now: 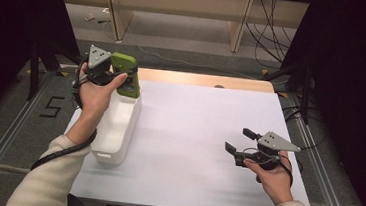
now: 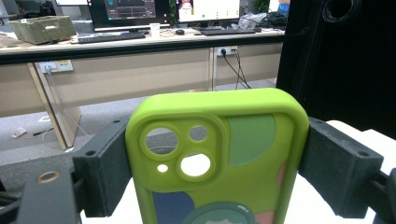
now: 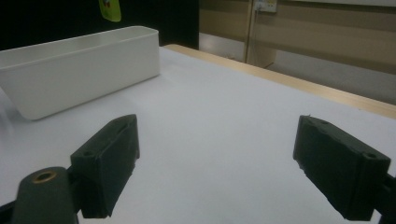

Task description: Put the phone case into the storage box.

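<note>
Now, bin: long white plastic tub (image 1: pixel 118 127) with smooth walls and rounded corners, sitting at the left edge of the white table (image 1: pixel 198 134); inside looks bare as far as the high view shows.
Case: lime-green phone case (image 2: pixel 219 158), soft-looking, rounded corners, camera cut-outs, cartoon print on its back.
Left gripper (image 1: pixel 115 74): jaws clamped on both side edges of the case, holding it upright over the tub's far end.
Right gripper (image 1: pixel 240 144): black jaws spread wide apart with nothing between them, hovering low over the table, well apart from tub and case.
</note>
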`<state>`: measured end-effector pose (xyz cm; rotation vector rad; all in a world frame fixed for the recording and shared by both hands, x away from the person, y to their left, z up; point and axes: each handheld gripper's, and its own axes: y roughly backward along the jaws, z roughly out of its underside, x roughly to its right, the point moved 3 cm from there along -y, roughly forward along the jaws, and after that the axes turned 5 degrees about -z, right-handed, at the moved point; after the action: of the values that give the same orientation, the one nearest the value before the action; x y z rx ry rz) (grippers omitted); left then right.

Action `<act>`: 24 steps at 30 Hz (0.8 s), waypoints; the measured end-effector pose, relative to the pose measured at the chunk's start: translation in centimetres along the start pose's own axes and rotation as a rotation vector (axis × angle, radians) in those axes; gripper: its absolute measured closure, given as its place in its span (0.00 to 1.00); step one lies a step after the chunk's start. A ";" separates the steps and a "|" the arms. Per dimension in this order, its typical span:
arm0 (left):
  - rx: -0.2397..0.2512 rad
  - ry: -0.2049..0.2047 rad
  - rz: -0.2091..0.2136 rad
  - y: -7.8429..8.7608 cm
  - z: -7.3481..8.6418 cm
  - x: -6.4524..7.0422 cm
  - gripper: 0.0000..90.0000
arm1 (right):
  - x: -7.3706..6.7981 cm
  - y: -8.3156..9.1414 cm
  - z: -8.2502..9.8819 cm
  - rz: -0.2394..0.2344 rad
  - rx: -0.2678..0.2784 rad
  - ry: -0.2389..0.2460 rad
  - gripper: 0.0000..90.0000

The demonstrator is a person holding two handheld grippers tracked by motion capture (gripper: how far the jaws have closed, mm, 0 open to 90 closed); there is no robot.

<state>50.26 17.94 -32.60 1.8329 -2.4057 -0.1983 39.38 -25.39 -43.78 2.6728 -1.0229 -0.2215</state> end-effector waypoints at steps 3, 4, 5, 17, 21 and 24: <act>-0.003 0.002 -0.003 -0.1 0.1 -0.1 0.18 | 0.0 0.0 0.0 -0.001 0.000 0.000 0.17; -0.003 0.002 -0.005 -0.1 0.1 -0.1 0.18 | 0.0 0.0 0.0 -0.001 0.001 0.001 0.17; -0.005 0.002 -0.006 -0.1 0.1 -0.2 0.18 | 0.0 0.0 0.0 -0.001 -0.001 0.001 0.17; -0.016 0.005 -0.018 -0.5 0.4 -0.6 0.18 | 0.0 0.0 0.0 -0.001 0.000 0.001 0.17; -0.022 0.008 -0.022 -0.7 0.5 -0.8 0.18 | 0.0 0.0 0.0 -0.002 0.000 0.002 0.17; -0.023 0.011 -0.023 -0.8 0.6 -0.9 0.18 | 0.0 0.0 0.0 -0.001 -0.002 0.001 0.17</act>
<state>51.12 18.63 -33.30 1.8474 -2.3663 -0.2155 39.36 -25.35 -43.78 2.6718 -1.0201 -0.2209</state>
